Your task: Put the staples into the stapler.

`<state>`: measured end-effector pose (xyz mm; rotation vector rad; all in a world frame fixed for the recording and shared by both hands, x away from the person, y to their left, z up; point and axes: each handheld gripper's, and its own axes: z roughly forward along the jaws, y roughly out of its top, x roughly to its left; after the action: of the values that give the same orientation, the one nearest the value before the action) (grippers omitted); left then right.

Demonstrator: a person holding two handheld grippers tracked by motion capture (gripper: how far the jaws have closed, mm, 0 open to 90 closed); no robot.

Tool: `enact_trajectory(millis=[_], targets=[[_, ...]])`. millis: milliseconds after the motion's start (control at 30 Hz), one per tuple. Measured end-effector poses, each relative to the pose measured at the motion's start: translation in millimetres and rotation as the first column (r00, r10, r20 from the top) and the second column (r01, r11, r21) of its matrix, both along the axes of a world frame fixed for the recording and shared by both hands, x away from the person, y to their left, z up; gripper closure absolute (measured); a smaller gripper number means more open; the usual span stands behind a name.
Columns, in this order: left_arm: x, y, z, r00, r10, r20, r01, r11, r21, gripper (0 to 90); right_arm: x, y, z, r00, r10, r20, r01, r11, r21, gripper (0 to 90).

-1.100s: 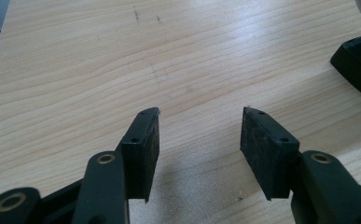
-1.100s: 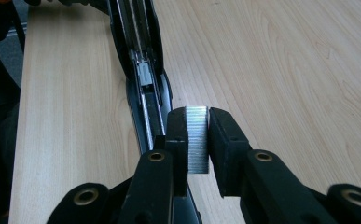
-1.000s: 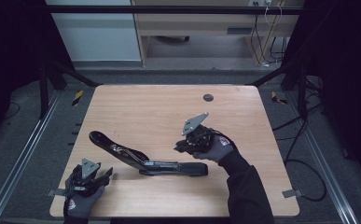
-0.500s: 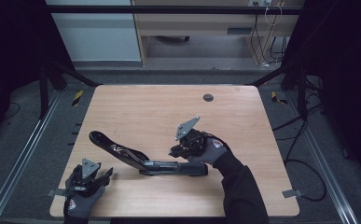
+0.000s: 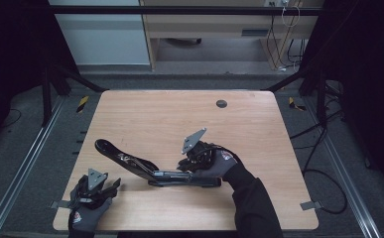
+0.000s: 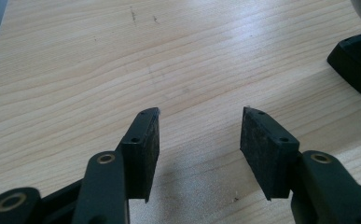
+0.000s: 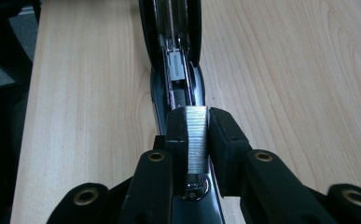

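Nearest the person's edge of the table (image 5: 145,106), the left gripper (image 5: 111,187) is resting low at the front left corner, held in a black glove. Its jaws are standing apart and released, with nothing between them; in the left gripper view the two black pads (image 6: 146,144) are framing bare pale wood, and a corner of the stapler's black base is showing at the upper right of that view.

A little farther in, a large black stapler (image 5: 145,167) is lying open across the front middle of the table. Its base is sitting flat on the wood, running left to right, and its long top arm is tilting up and away toward the left. The right gripper (image 5: 185,170) is reaching in from the right over the base end of the stapler, its grey plate pointing up. In the right gripper view its jaws are clenched on a strip of silver staples (image 7: 197,137), holding the strip upright just above the stapler's open metal channel (image 7: 177,70), which is running straight away from the jaws. Whether the strip is touching the channel I cannot tell.

Farther back, the wood is carrying a small dark round cap (image 5: 221,103) near the far edge, well apart from the stapler.
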<state>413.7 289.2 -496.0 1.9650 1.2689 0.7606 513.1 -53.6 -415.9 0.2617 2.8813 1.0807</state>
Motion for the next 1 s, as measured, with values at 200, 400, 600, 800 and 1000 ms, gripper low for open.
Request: enact_trajectory(millis=[200, 400, 600, 800, 1000], targets=[[0.2, -0.1, -0.2, 1.0, -0.001, -0.001, 0.001, 1.0, 0.0, 47.1, -0.1, -2.0, -6.0, 0.9999, -0.009, -0.01, 0.009, 1.0, -0.002, 78.4], [0.2, -0.3, -0.3, 1.0, 0.0, -0.002, 0.0, 1.0, 0.001, 47.1, 0.4, -2.3, -12.7, 0.9997, -0.01, -0.024, 0.01, 1.0, -0.014, 78.4], [0.1, -0.2, -0.5, 1.0, -0.001, -0.002, 0.001, 1.0, 0.001, 47.1, 1.5, -1.5, -14.8, 0.9996, -0.009, -0.025, 0.009, 1.0, -0.018, 78.3], [0.4, -0.6, -1.0, 1.0, -0.003, -0.007, 0.003, 1.0, 0.002, 47.1, 2.4, -1.8, -16.4, 0.9996, -0.004, -0.028, 0.003, 1.0, -0.02, 78.3], [0.3, -0.4, -0.8, 1.0, -0.002, -0.006, 0.002, 1.0, 0.001, 47.2, 1.8, 0.6, -18.8, 0.9995, 0.002, -0.033, -0.003, 1.0, -0.024, 78.4]])
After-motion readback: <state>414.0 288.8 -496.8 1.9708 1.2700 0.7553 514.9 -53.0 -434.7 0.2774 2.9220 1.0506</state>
